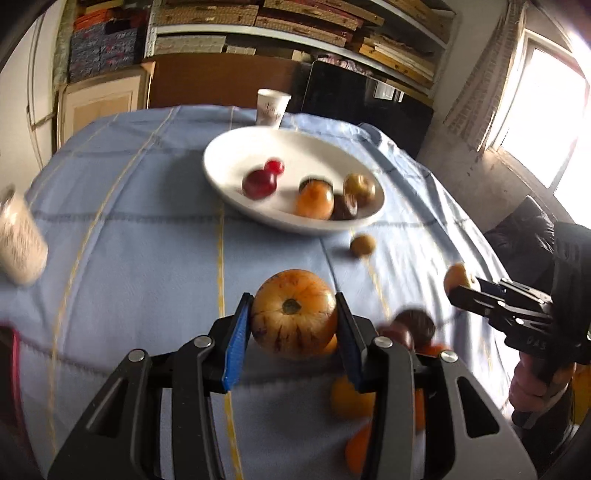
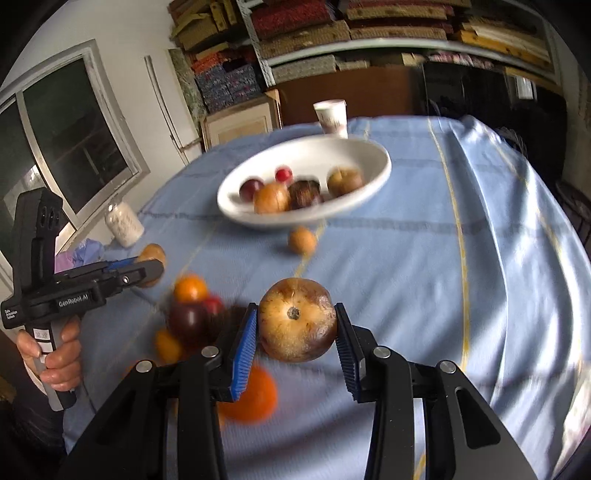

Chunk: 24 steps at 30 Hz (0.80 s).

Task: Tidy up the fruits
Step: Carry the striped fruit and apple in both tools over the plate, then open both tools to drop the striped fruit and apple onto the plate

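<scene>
Left gripper (image 1: 293, 319) clenched on striped orange fruit (image 1: 293, 314); right gripper (image 2: 295, 328) on bruised brown fruit (image 2: 297, 319). Window (image 1: 543, 110) only leftward. Blue tablecloth (image 2: 406, 258), white bowl (image 2: 369, 177), stacked shelves (image 1: 295, 22).

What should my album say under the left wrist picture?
Left claw grips a striped orange fruit near the white bowl.

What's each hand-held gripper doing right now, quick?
Left hand-held gripper: closed on the striped orange fruit.
Right hand-held gripper: closed on the brownish fruit.
</scene>
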Each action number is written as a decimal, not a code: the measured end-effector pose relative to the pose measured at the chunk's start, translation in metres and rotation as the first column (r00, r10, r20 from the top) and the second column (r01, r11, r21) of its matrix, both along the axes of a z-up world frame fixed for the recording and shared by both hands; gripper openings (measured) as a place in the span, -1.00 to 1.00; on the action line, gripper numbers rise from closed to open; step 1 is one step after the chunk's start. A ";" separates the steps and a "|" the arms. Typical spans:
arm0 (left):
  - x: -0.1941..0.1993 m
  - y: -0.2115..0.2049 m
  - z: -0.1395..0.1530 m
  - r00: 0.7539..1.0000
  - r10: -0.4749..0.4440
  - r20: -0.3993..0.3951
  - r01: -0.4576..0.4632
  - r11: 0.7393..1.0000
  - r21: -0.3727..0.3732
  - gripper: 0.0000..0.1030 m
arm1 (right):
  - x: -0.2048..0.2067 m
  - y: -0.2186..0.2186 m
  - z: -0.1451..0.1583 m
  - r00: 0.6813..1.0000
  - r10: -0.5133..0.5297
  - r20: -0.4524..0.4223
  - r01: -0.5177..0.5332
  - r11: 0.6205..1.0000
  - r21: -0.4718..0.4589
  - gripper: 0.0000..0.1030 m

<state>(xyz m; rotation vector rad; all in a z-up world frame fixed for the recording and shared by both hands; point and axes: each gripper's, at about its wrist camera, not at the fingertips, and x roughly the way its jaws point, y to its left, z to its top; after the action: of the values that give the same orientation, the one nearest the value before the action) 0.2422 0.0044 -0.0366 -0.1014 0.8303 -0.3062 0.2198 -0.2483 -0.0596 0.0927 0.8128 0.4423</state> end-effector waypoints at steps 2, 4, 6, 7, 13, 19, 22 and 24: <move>0.017 -0.001 0.008 1.000 0.009 0.015 -0.009 1.000 0.014 -0.17 | 0.019 0.007 0.012 0.999 -0.013 0.033 0.013 1.000 -0.015 -0.20; 0.040 -0.001 0.013 1.000 0.014 0.013 -0.014 1.000 -0.005 -0.18 | 0.040 0.013 0.019 0.998 -0.018 0.066 0.019 1.000 -0.019 -0.20; 0.064 -0.002 0.017 1.000 0.025 0.013 -0.025 1.000 -0.019 -0.18 | 0.066 0.019 0.020 0.997 -0.035 0.075 0.037 0.999 -0.019 -0.21; 0.075 -0.004 0.019 0.999 0.034 0.026 -0.033 0.999 -0.008 -0.18 | 0.076 0.021 0.020 0.997 -0.036 0.073 0.037 0.999 -0.010 -0.21; 0.139 -0.017 0.019 0.998 0.046 0.039 -0.048 0.998 0.042 -0.18 | 0.134 0.037 0.012 0.997 -0.055 0.054 0.055 0.998 0.002 -0.21; 0.168 -0.019 0.009 0.998 0.061 0.022 -0.062 0.997 0.053 -0.18 | 0.164 0.046 0.002 0.999 -0.048 0.016 0.048 0.999 0.013 -0.20; 0.176 -0.022 0.006 0.997 0.067 0.025 -0.069 0.995 0.067 -0.17 | 0.169 0.051 0.002 0.999 -0.041 0.019 0.041 0.999 -0.005 -0.19; 0.181 -0.022 0.004 0.997 0.079 0.022 -0.080 0.994 0.073 -0.17 | 0.172 0.052 0.001 0.999 -0.036 0.014 0.036 0.999 0.006 -0.18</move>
<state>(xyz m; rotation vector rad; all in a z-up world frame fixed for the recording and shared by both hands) 0.4231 -0.0180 -0.0330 -0.0619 0.8154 -0.2009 0.3915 -0.1963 -0.0585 0.1092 0.7950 0.4103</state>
